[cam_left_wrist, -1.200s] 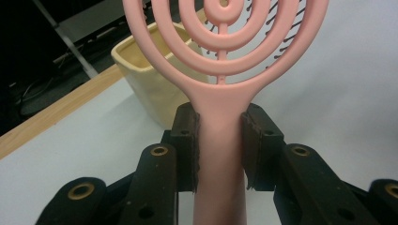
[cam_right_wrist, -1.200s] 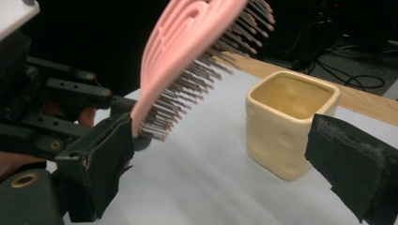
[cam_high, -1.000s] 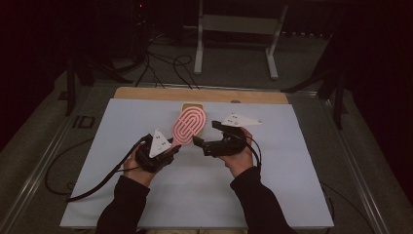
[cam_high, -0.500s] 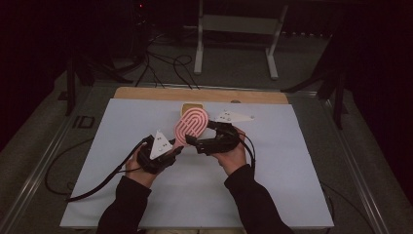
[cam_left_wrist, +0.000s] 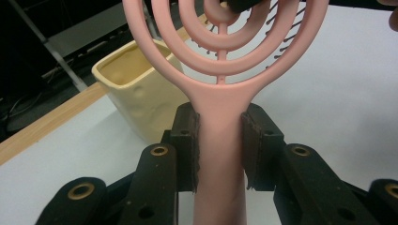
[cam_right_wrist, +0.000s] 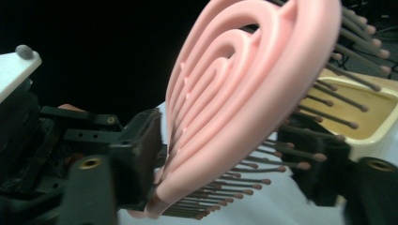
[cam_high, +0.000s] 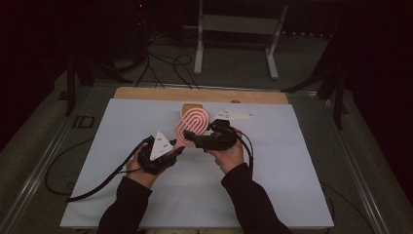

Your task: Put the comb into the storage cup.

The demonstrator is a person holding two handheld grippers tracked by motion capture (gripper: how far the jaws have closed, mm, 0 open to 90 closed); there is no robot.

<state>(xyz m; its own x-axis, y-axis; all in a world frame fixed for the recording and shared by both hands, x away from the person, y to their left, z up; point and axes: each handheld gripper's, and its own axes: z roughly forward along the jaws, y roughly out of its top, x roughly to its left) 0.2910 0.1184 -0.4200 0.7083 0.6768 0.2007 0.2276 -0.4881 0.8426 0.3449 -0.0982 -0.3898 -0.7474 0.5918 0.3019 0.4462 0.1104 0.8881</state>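
A pink hairbrush with a looped head is held up over the table. My left gripper is shut on its handle, with both pads pressed against it. From the right, my right gripper reaches the brush head. Its jaws have just been closing with the head between them. One pad lies on the smooth back, and the other jaw meets the bristle tips. A cream cup stands just behind the brush, also seen as the cup in the left gripper view.
A white mat covers the table, with a wooden strip along its far edge. A metal stand and cables lie on the dark floor beyond. Black cables trail from both grippers toward the person.
My right gripper has moved left up to the brush head and its jaws have closed around it. The left gripper and the brush have stayed put.
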